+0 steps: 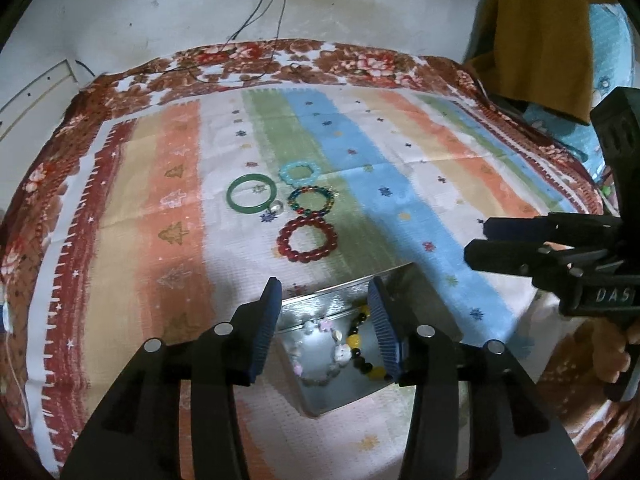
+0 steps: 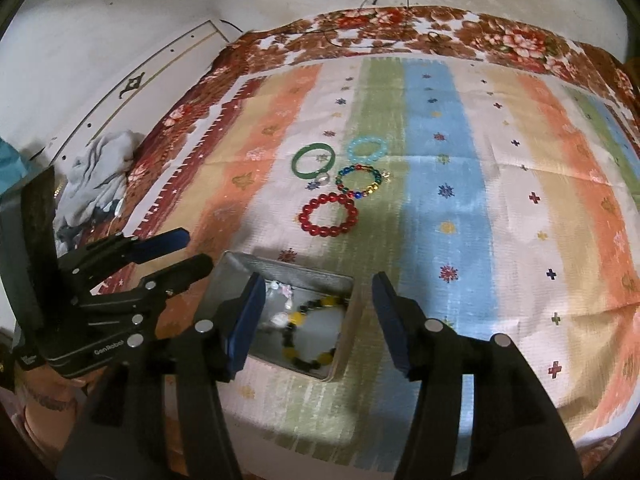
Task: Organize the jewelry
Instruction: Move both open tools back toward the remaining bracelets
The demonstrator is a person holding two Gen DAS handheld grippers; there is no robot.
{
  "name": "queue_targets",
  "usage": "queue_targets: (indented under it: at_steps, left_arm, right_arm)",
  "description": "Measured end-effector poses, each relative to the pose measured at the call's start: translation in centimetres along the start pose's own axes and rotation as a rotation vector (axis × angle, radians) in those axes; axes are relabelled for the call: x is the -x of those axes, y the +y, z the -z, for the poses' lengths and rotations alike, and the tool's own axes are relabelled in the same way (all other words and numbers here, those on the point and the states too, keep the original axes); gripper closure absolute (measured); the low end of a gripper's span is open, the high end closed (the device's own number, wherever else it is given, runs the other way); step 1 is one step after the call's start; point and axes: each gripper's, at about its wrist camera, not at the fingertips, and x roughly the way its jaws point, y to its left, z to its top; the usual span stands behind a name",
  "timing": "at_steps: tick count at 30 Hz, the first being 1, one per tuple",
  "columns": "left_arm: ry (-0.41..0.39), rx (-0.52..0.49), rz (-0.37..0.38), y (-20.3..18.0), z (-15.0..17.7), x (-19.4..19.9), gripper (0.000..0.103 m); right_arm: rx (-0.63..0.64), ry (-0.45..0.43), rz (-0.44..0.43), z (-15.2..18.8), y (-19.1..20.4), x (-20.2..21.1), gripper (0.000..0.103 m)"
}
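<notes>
A silver metal tin (image 1: 320, 394) (image 2: 240, 276) on the striped cloth holds a yellow-and-black bead bracelet (image 1: 362, 354) (image 2: 306, 334) and a pale charm bracelet (image 1: 320, 332) (image 2: 280, 308). Beyond it lie a red bead bracelet (image 1: 307, 240) (image 2: 329, 215), a multicolour bead bracelet (image 1: 311, 201) (image 2: 358, 181), a turquoise bead bracelet (image 1: 299, 173) (image 2: 367, 149), a green bangle (image 1: 252, 194) (image 2: 314, 160) and a small silver ring (image 1: 276, 208) (image 2: 323, 178). My left gripper (image 1: 324, 292) (image 2: 192, 250) is open and empty above the tin. My right gripper (image 2: 318, 284) (image 1: 476, 240) is open and empty over the tin's right side.
The striped cloth (image 1: 400, 184) lies on a floral blanket (image 1: 240, 56) against a white wall with hanging cables (image 1: 276, 12). A grey crumpled garment (image 2: 96, 176) lies at the left. Mustard fabric (image 1: 540, 28) and blue fabric (image 1: 608, 52) hang at the right.
</notes>
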Motion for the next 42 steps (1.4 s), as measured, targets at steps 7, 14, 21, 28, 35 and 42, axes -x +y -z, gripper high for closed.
queue_targets:
  at_steps: [7,14,21,28,35,42]
  left_arm:
    - [0.009,0.028,-0.032,1.5,-0.7,-0.6,0.053]
    - [0.001,0.049,-0.058,3.1,-2.1,-1.3,0.048]
    - [0.028,0.089,-0.061,4.9,-3.8,-3.4,0.045]
    - [0.048,0.087,-0.081,5.6,-4.9,-5.0,0.044]
    - [0.070,0.092,-0.093,7.0,-6.3,-6.9,0.044]
    - [0.098,0.112,-0.108,8.3,-7.4,-9.0,0.043]
  right_arm:
    - [-0.024,0.016,0.028,-0.7,-1.0,-1.0,0.044]
    - [-0.035,0.054,0.029,-1.7,-1.5,-2.5,0.043]
    - [-0.059,0.098,0.042,-3.0,-2.6,-4.7,0.042]
    - [-0.082,0.097,0.050,-5.1,-3.4,-6.3,0.037]
    - [-0.100,0.122,0.051,-6.4,-4.1,-8.5,0.037]
    - [-0.139,0.141,0.039,-7.6,-5.0,-10.3,0.037]
